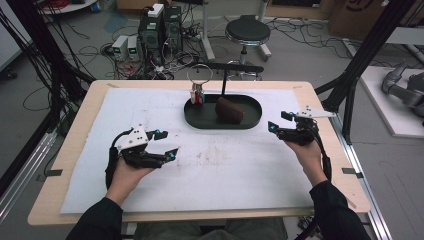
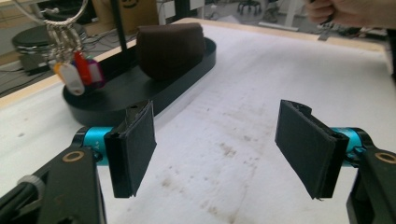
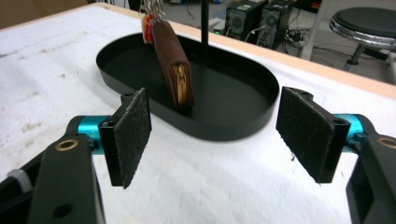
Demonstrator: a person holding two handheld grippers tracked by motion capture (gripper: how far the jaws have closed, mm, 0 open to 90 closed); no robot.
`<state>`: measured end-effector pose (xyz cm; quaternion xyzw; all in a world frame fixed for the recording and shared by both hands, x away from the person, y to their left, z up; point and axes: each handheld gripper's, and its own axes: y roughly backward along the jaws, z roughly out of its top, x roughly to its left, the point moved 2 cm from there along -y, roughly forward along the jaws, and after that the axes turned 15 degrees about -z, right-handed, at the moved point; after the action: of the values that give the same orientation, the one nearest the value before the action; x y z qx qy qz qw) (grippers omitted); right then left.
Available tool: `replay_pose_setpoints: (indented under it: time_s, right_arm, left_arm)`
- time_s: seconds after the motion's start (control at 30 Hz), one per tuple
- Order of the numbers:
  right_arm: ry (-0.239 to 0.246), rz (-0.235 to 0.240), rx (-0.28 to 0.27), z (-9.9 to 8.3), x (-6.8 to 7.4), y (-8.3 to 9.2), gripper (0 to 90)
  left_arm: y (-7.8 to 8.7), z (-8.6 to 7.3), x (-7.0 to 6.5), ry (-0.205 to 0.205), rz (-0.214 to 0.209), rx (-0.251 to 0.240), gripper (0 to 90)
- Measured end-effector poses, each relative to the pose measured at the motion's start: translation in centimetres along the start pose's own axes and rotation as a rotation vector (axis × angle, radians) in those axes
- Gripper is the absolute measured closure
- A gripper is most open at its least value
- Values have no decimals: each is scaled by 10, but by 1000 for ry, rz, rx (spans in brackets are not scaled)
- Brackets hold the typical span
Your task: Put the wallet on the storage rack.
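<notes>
Tray (image 1: pixel 250 120), a black oval, is being seen at 12 o'clock on the white mat (image 1: pixel 150 190), a brown wallet (image 1: pixel 229 110) being held inside it beside hanging key tags (image 1: pixel 198 96). Left gripper (image 1: pixel 167 145) at 8 o'clock and right gripper (image 1: pixel 277 121) at 3 o'clock are being held over the mat with jaws spread apart, nothing being gripped

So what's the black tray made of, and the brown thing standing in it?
The black tray looks like thin metal or hard plastic with a matte finish: its wall is smooth, even and dull. I can't tell which. The brown wallet looks like leather or fake leather: a soft, slightly rounded brown skin, with a gold-coloured metal zip along its edge.
</notes>
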<state>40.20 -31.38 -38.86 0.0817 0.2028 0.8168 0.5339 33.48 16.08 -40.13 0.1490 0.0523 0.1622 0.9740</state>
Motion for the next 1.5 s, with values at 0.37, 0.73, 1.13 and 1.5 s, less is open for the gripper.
replay_pose_setpoints:
  time_s: [0.37,0.73,1.13,1.5]
  right_arm:
    - [1,-55,29,-27,-14,10,244]
    - [-41,-52,28,-32,-24,10,237]
    - [-31,-44,43,-35,-25,9,237]
    - [-33,-48,42,-36,-26,7,237]
  left_arm:
    - [15,-12,8,29,78,-6,283]
    - [25,-12,12,51,118,-38,283]
    - [27,-13,14,51,123,-39,283]
    - [29,-14,14,54,133,-39,283]
